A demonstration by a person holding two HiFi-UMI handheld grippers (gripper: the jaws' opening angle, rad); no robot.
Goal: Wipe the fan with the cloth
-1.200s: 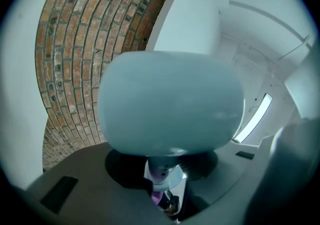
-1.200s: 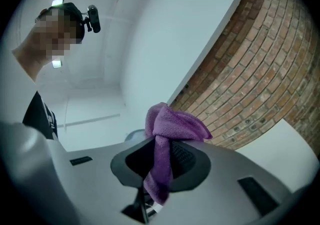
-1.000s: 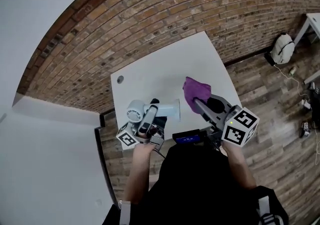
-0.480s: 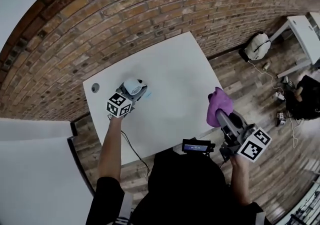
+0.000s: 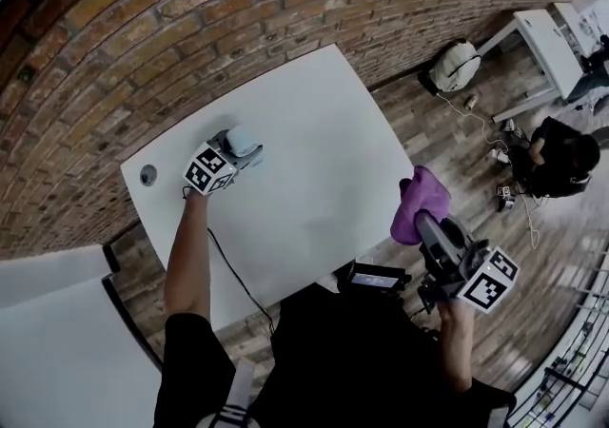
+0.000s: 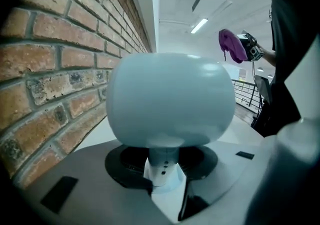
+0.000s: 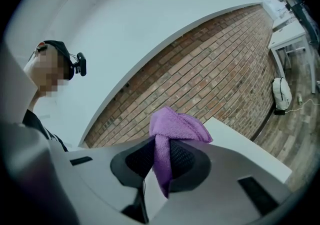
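The fan [image 5: 244, 140] is small and pale blue, with a round head [image 6: 170, 99] on a thin stem. It is at the far left of the white table [image 5: 314, 160], close to the brick wall. My left gripper [image 5: 238, 154] is shut on the stem [image 6: 162, 171], just below the head. The purple cloth [image 5: 420, 202] hangs bunched from my right gripper [image 5: 426, 221], which is shut on it [image 7: 161, 161] beyond the table's right edge. The cloth [image 7: 176, 125] and the fan are far apart. The cloth [image 6: 231, 45] also shows small in the left gripper view.
A brick wall [image 5: 190, 27] runs along the table's far side. A round cable hole [image 5: 147, 174] is at the table's left corner. A white bag [image 5: 457, 63], a second white table [image 5: 542, 46] and a seated person [image 5: 561, 155] are on the wooden floor to the right.
My left gripper has carried the fan from close to my body out to the table's far left by the wall. My right gripper with the cloth now shows off the table's right edge.
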